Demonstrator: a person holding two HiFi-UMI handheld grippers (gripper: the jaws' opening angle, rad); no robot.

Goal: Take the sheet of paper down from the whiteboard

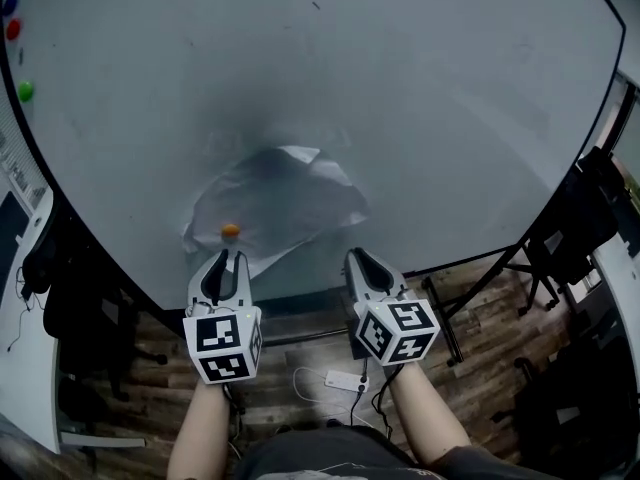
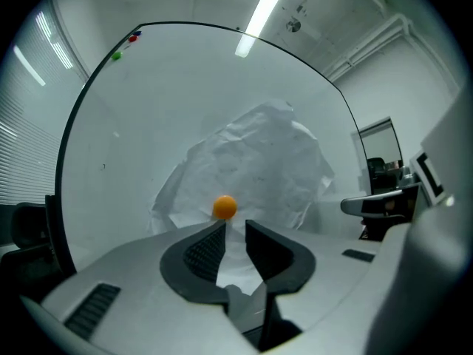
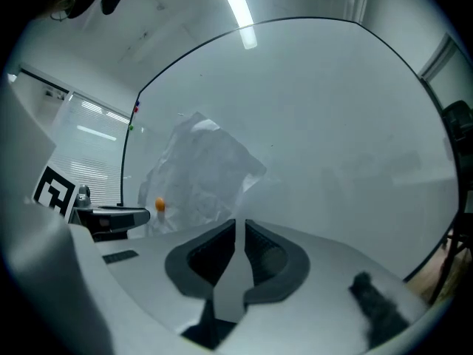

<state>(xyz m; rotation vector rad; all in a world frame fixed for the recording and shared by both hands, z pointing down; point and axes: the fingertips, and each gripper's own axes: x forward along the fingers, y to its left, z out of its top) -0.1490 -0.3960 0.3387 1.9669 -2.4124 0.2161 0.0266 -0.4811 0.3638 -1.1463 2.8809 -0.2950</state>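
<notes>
From here the whiteboard (image 1: 450,118) is open above and right of the crumpled sheet of paper (image 1: 290,203). An orange magnet (image 1: 230,231) sits just ahead of the left hand-held gripper (image 1: 232,258). The board's stand legs (image 1: 447,323) and a power strip (image 1: 345,379) crowd the floor below

An orange magnet (image 1: 230,231) pins crumpled paper (image 1: 290,200) to the whiteboard (image 1: 420,98).

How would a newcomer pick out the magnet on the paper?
On the whiteboard, find the crumpled sheet of paper low in the middle. Near its lower left edge sits a round orange magnet, the only one on it; the blue, red and green magnets cluster top left.
</notes>
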